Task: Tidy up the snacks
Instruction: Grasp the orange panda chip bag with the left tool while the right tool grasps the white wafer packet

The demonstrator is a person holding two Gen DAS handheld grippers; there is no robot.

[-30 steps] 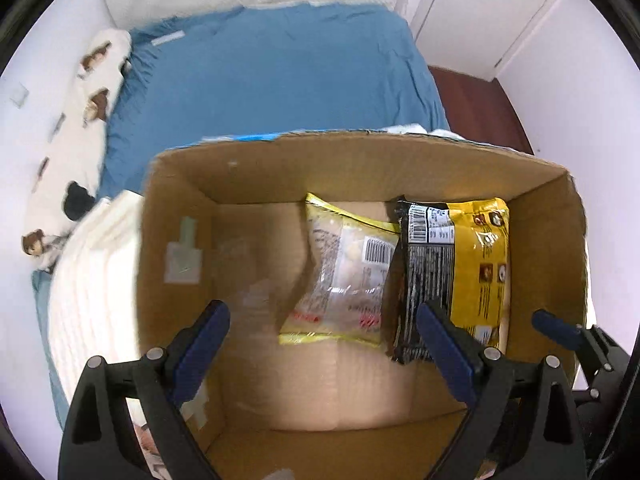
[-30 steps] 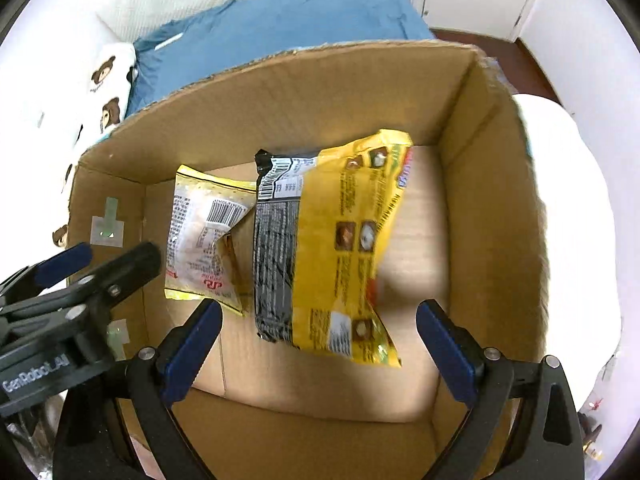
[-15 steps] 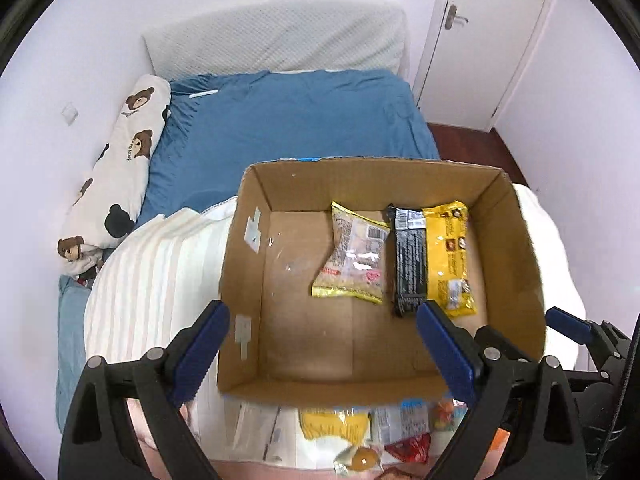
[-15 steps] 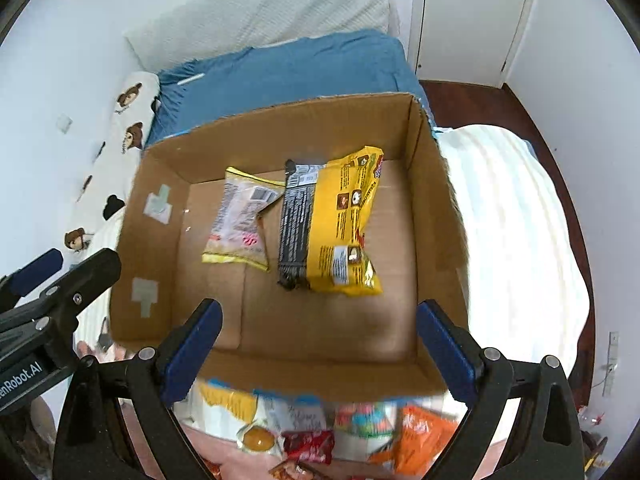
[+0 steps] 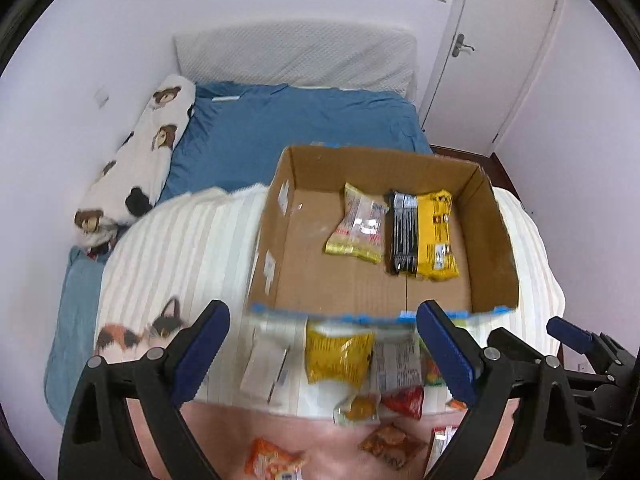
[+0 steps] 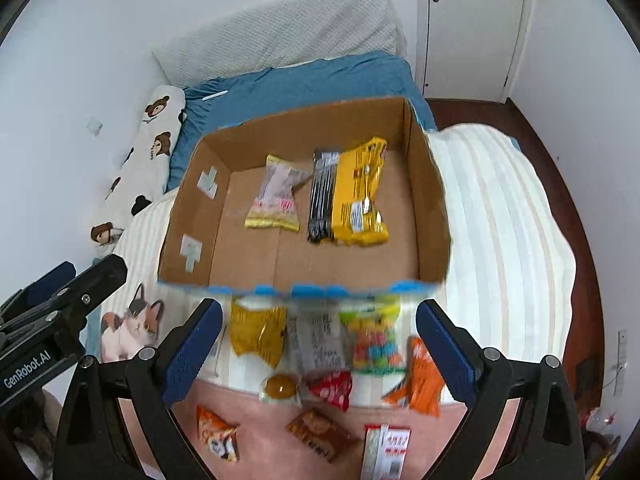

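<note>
Snacks (image 6: pixel 316 344) are lying loose on the bed in front of the box (image 6: pixel 432 200); left tongs (image 5: pixel 320 352) and right tongs (image 6: pixel 318 344) are both hanging wide open, empty.

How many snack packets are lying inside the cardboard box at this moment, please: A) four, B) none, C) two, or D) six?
C: the cardboard box holds only a clear yellow-edged packet and a yellow-and-black packet; the other snacks lie outside it on the bed.
</note>
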